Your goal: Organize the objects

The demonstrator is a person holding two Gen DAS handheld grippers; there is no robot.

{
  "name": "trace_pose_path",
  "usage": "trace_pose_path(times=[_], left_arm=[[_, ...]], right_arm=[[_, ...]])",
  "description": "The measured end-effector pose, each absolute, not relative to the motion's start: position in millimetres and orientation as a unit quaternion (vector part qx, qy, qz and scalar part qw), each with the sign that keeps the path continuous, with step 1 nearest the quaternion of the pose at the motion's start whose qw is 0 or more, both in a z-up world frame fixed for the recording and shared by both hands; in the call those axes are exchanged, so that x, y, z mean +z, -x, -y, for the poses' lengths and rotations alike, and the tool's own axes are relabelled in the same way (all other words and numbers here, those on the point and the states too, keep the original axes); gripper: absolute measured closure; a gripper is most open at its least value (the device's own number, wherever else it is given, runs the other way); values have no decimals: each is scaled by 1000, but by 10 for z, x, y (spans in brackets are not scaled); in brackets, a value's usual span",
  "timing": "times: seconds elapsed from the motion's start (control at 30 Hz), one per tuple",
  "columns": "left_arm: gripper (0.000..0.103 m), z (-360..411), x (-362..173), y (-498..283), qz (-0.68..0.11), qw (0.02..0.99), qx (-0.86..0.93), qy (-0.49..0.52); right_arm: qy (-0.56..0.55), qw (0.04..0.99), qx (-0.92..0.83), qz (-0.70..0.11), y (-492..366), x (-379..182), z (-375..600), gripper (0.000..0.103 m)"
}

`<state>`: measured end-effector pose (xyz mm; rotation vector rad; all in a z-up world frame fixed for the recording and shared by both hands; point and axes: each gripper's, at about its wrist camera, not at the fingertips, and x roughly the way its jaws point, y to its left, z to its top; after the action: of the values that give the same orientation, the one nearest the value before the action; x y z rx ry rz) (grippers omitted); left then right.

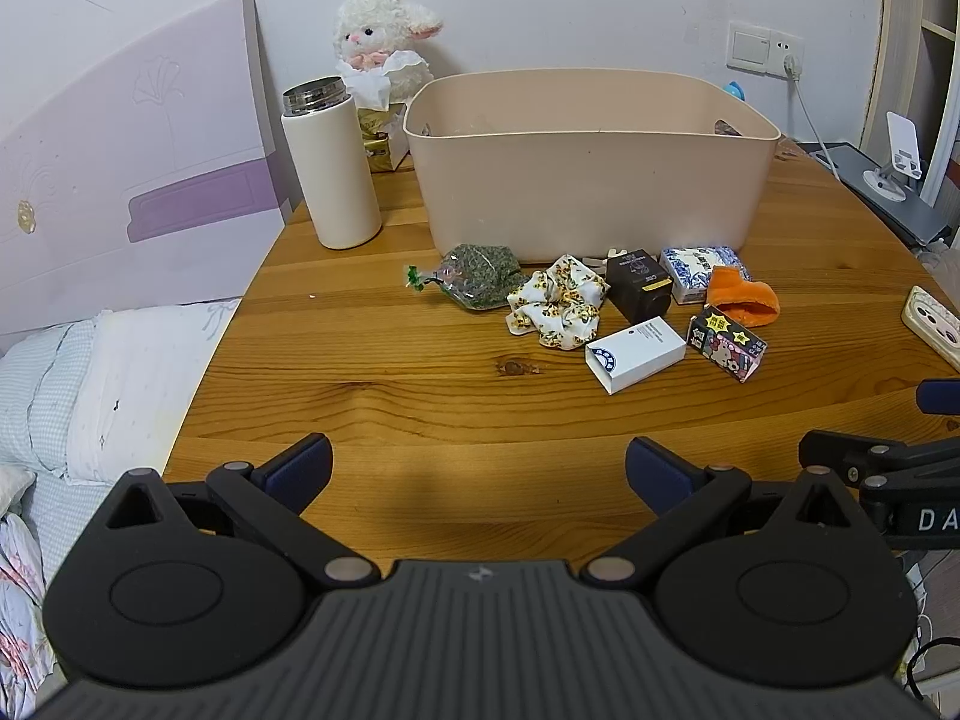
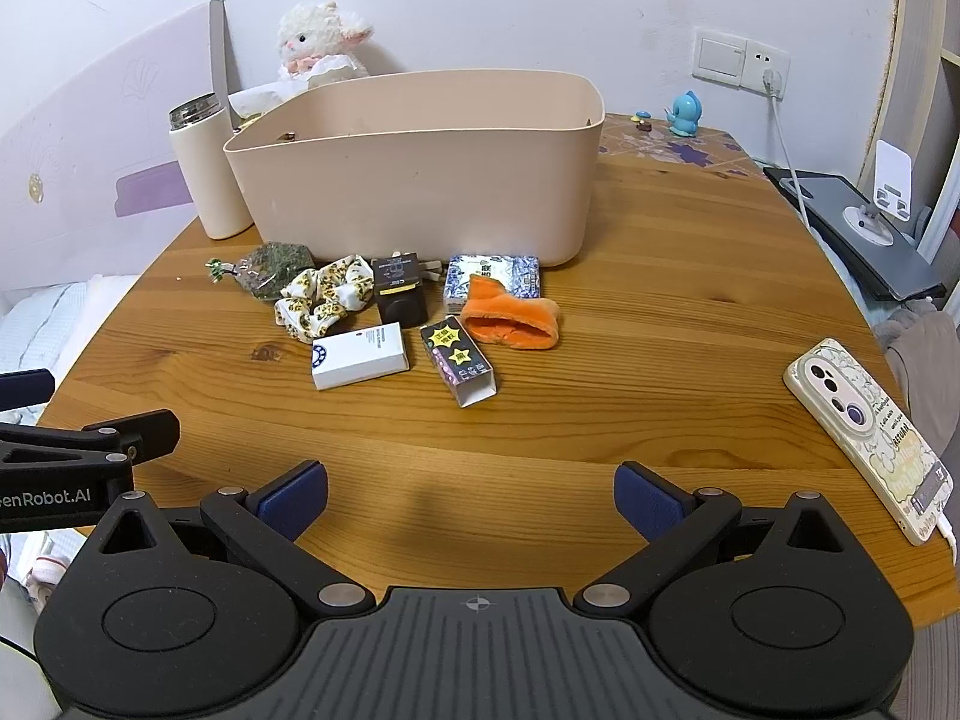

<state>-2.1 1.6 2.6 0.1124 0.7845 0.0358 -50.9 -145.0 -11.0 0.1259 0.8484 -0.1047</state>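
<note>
**So, both grippers wide open, pile waiting by the bin**

Okay, the left gripper (image 1: 479, 468) and right gripper (image 2: 471, 495) both hover over the near edge of the wooden table (image 1: 372, 372), fingers spread apart and holding nothing. Little stuff is clustered right in front of the beige bin (image 1: 591, 180): a bag of dried herbs (image 1: 477, 276), a floral scrunchie (image 1: 555, 300), a black box (image 1: 639, 291), a blue-patterned pack (image 1: 696, 267), an orange plush piece (image 1: 744, 303), a white box (image 1: 635, 354) and a cartoon carton (image 1: 727, 345). A white thermos (image 1: 330, 162) stands left of the bin, and a phone (image 2: 870, 438) lies well off to the right.
</note>
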Motion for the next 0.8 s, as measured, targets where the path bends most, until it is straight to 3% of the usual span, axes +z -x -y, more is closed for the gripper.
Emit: trace_pose_path(times=[0.8], left_arm=[[0,-7,25,-6,-378,924,10,-55]], right_arm=[[-57,907,-55,-413,465,-131,1445,0]])
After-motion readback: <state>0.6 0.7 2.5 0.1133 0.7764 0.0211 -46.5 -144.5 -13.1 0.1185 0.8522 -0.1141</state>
